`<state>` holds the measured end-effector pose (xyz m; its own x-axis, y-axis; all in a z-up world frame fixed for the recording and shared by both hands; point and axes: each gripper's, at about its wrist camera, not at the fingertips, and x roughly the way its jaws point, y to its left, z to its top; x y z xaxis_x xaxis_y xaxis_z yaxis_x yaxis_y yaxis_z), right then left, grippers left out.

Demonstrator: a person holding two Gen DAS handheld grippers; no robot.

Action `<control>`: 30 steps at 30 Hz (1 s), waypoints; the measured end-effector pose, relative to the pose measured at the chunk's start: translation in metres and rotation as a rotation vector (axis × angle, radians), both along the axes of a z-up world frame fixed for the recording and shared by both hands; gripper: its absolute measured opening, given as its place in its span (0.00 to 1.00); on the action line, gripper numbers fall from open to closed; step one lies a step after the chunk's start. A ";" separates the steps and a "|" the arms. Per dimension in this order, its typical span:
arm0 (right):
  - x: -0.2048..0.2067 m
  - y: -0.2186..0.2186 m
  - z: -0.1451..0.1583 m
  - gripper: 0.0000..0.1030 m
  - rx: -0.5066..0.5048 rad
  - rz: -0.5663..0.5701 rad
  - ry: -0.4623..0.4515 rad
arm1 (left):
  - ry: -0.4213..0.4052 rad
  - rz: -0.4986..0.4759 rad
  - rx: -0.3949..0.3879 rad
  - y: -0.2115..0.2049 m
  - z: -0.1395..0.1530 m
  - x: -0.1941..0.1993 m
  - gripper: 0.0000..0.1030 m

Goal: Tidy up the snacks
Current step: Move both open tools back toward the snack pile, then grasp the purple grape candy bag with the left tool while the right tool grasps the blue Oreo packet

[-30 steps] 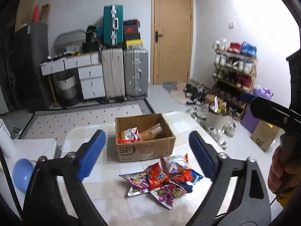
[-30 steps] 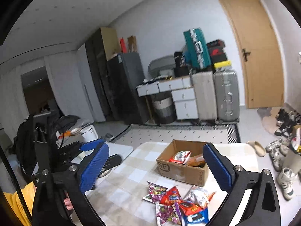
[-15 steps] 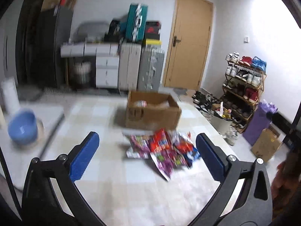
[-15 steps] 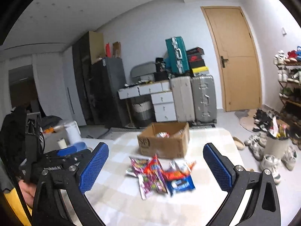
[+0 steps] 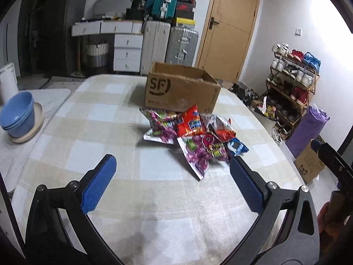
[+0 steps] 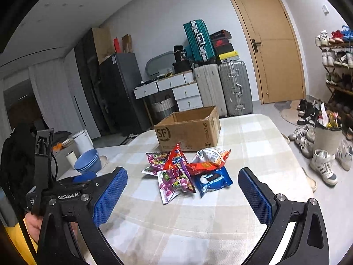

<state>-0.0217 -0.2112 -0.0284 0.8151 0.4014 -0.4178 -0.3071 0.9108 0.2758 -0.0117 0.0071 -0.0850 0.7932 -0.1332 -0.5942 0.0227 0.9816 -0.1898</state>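
A loose heap of crinkled foil snack packets (image 6: 187, 172) is seen on the pale checked tabletop (image 6: 253, 145), just in front of the open brown cardboard box marked SF (image 6: 187, 132). The right hand-held gripper (image 6: 183, 196) is held with its blue-padded jaws wide apart and nothing between them, and the heap lies straight ahead of it, near. The left hand-held gripper (image 5: 172, 181) is likewise spread wide and empty, with the heap ahead and slightly to its right. The right one is judged the nearer. Closest to it lie a purple grape-printed packet (image 6: 174, 183), its long axis running roughly towards that gripper, and beside it a blue biscuit packet (image 6: 213, 180). Red, orange and silver packets overlap behind them, so a single edge would have to be picked out.
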 end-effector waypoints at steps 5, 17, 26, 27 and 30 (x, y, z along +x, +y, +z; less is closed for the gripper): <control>0.011 0.000 -0.010 0.99 -0.001 0.004 0.034 | 0.057 -0.003 -0.008 -0.004 -0.008 0.022 1.00; 0.036 -0.016 -0.041 0.99 0.021 -0.012 0.111 | 0.230 -0.031 -0.090 -0.031 -0.053 0.105 1.00; 0.053 -0.033 -0.055 0.99 0.047 -0.030 0.151 | 0.343 -0.022 -0.213 -0.055 -0.086 0.174 0.99; 0.055 -0.034 -0.056 0.99 0.050 -0.030 0.155 | 0.345 -0.016 -0.214 -0.057 -0.089 0.178 0.99; 0.061 -0.038 -0.061 0.99 0.057 -0.031 0.171 | 0.360 -0.012 -0.208 -0.069 -0.098 0.196 1.00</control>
